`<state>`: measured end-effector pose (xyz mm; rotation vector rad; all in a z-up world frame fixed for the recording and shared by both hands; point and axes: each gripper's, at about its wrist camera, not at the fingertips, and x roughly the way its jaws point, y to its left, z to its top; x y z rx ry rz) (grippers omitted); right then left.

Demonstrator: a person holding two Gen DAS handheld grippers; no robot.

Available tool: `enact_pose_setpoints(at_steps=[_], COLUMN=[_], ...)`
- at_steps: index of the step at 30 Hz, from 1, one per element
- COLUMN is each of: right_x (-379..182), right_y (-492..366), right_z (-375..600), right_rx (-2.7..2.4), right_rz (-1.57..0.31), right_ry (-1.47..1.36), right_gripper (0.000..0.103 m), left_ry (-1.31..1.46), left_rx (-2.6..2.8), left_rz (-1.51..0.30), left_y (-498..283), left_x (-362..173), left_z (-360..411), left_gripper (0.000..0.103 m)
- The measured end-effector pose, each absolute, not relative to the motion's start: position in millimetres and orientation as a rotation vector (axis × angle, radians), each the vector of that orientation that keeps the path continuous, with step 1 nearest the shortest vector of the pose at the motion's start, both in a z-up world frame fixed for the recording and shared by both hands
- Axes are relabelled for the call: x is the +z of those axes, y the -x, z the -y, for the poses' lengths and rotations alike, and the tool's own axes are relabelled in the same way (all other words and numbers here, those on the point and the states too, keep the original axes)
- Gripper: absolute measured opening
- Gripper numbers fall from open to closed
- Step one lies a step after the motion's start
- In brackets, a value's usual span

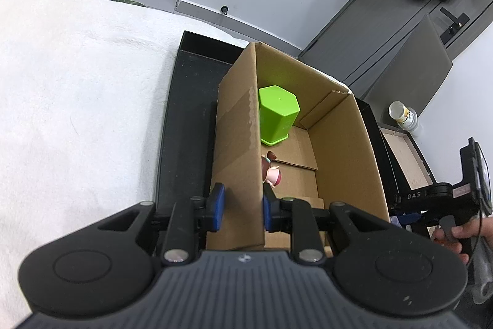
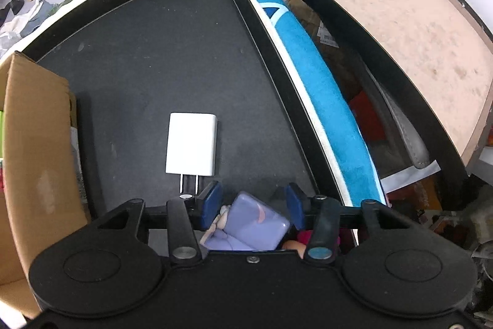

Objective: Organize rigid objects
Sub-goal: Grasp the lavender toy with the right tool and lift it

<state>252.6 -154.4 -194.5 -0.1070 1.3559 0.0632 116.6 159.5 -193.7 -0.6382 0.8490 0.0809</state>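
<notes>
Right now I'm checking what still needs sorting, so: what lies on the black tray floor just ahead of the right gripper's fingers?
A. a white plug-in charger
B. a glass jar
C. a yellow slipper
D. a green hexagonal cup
A: the right wrist view shows a white charger lying flat on the black tray, its prongs pointing toward the right gripper.

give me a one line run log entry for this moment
left gripper: shut on box wall | right gripper: open over purple toy | charger: on black tray

Matt corrugated cardboard box point(image 1: 339, 144), glossy green plastic cup point(image 1: 277, 113), seemingly felt-lined black tray point(image 2: 154, 51).
</notes>
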Motion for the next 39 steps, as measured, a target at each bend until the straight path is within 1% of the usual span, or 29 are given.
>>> enact_pose_setpoints(at_steps=[6, 8, 18, 21, 22, 23, 26, 39], right_x=[-190.7, -190.5, -197.3, -203.4, -205.6, -207.2, -205.6, -171.9], right_y=[-245.0, -241.3, -224.5, -218.3, -216.3, -214.5, -204.3, -184.7], right_z=[152.6, 148.1, 122.9, 114.4, 111.7, 110.4, 102.3, 77.6], right_rx=[0.147, 0.197, 0.28, 0.291, 0.29, 0.286, 0.303, 0.336], right_rz=[-1.383, -1.401, -1.39, -1.384, -1.378, -1.373, -1.386, -1.296], right_ry=[0.114, 0.122, 0.27, 0.331, 0.36, 0.384, 0.417, 0.499], right_gripper=[0.053, 0.058, 0.059, 0.058, 0.055, 0.047, 0.044, 0.044], left_ry=[0.635, 0.634, 0.629, 0.631, 0.631, 0.631, 0.631, 0.631], left_rx=[0.082, 0.082, 0.082, 0.081, 0.081, 0.081, 0.08, 0.08], left_rz=[-0.849, -0.849, -0.849, -0.849, -0.849, -0.849, -0.852, -0.853], left_y=[-116.5, -116.6, -116.3, -116.3, -116.3, -116.2, -116.4, -116.1], left_x=[-194.0, -194.0, -194.1, -194.0, -194.0, -194.0, -194.2, -194.0], left_z=[-158.6, -158.4, -158.0, -157.7, -157.9, -158.0, -157.8, -157.8], left_gripper=[0.023, 0.023, 0.023, 0.023, 0.023, 0.023, 0.023, 0.023])
